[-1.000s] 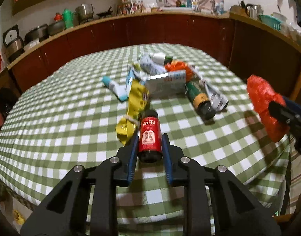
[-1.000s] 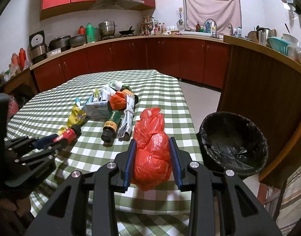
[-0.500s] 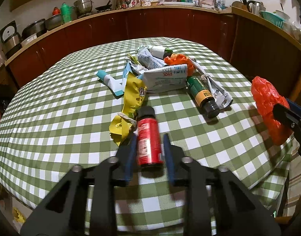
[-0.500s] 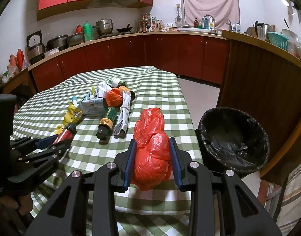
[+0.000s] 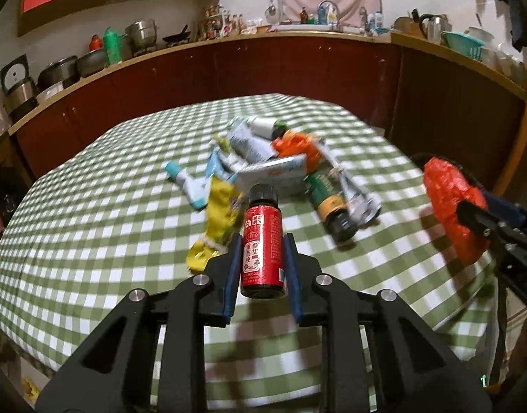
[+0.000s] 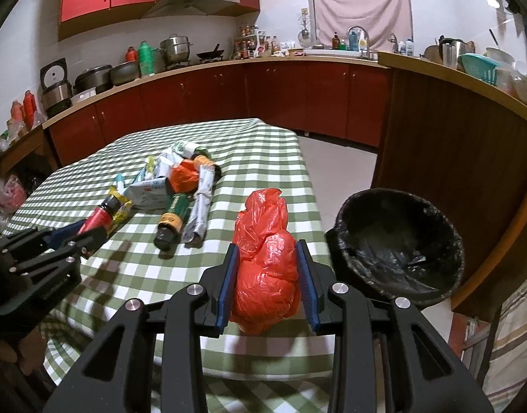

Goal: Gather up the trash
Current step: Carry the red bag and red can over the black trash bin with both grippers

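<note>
Left wrist view: the left gripper (image 5: pixel 262 258) is clamping a red bottle (image 5: pixel 262 247) narrowly, above the checked table (image 5: pixel 91 227).

Right wrist view: the right gripper (image 6: pixel 267 275) is pinching a red plastic bag (image 6: pixel 266 261), jaws partly closed, beside the black bin (image 6: pixel 398 244).

Our left gripper (image 5: pixel 262 241): black angular frame, blue pads, silver screws.
Our right gripper (image 6: pixel 267 258): identical build.

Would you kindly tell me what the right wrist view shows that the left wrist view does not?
Only the right wrist view shows the black-lined trash bin beside the table. Only the left wrist view shows the red bottle's label straight on, clamped in the left gripper. Both show the red plastic bag in the right gripper and the litter pile on the checked tablecloth.
</note>
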`<state>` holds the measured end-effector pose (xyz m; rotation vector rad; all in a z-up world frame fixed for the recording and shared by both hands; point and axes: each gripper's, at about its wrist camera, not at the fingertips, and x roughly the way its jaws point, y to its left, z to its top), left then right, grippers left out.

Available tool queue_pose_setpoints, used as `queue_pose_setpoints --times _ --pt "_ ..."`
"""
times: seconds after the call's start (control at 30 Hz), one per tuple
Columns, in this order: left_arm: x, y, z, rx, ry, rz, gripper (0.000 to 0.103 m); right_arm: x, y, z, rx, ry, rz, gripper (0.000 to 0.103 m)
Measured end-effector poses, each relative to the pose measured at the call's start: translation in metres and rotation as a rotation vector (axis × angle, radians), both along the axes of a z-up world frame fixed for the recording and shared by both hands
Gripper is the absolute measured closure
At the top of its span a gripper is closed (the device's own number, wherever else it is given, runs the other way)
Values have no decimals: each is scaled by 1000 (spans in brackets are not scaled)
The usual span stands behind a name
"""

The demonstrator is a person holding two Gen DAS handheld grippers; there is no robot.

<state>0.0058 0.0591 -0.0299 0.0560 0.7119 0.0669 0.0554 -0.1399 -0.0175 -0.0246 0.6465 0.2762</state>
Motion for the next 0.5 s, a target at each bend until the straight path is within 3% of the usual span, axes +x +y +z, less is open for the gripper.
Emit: queue_pose_setpoints --times 0.27,0.5 --pt "26 -43 15 -18 -51 -91 80 15 -40 9 -21 -41 -125 69" --pt "63 -100 16 -43 -41 -182 80 33 -83 5 -51 -51 -241 69"
